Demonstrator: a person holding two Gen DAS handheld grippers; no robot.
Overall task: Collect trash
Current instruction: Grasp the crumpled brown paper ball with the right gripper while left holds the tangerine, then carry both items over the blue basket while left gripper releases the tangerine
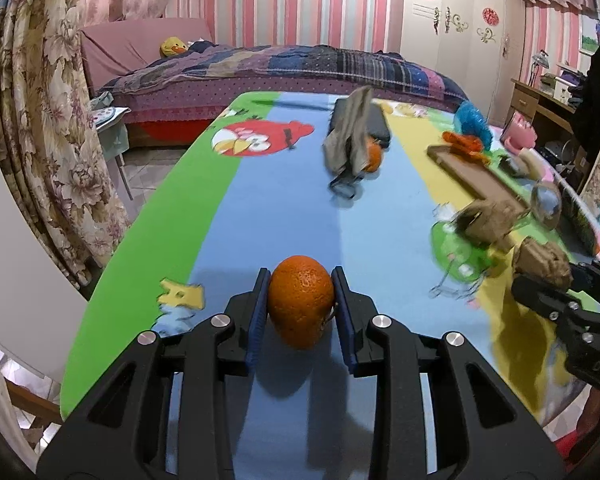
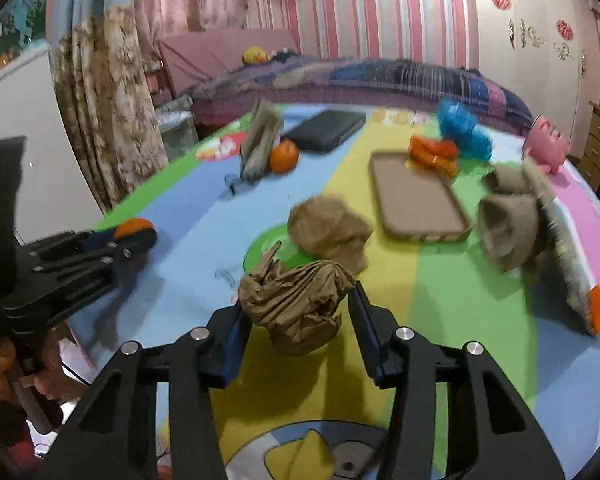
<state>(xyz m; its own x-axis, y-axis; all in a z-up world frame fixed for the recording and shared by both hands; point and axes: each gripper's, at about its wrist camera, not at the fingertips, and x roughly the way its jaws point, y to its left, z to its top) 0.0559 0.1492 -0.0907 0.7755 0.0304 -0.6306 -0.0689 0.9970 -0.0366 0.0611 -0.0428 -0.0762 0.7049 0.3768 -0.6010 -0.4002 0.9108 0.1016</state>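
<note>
1. The left gripper (image 1: 302, 307) has its blue pads clamped on an orange (image 1: 300, 306), one pad on each side of the fruit, held just above the cartoon-printed tablecloth (image 1: 204, 208).
2. Over on the other side, the right gripper (image 2: 300, 314) has a crumpled brown paper ball (image 2: 296, 304) between its jaws; the left pad presses into the paper, and the right pad meets it only at the tip.
3. A second crumpled paper wad (image 2: 330, 232) lies just beyond it, over a green patch of the cloth.
4. Further back there's a flat brown tray (image 2: 418, 196), with an orange wrapper (image 2: 434, 152) at its far edge and a blue scrubby ball (image 2: 462, 130) behind that.
5. Far left, another orange (image 2: 284, 155) sits against an upright grey packet (image 2: 260, 142), beside a dark flat case (image 2: 326, 128).
6. A hand (image 2: 0, 364) grips the left tool's handle.
</note>
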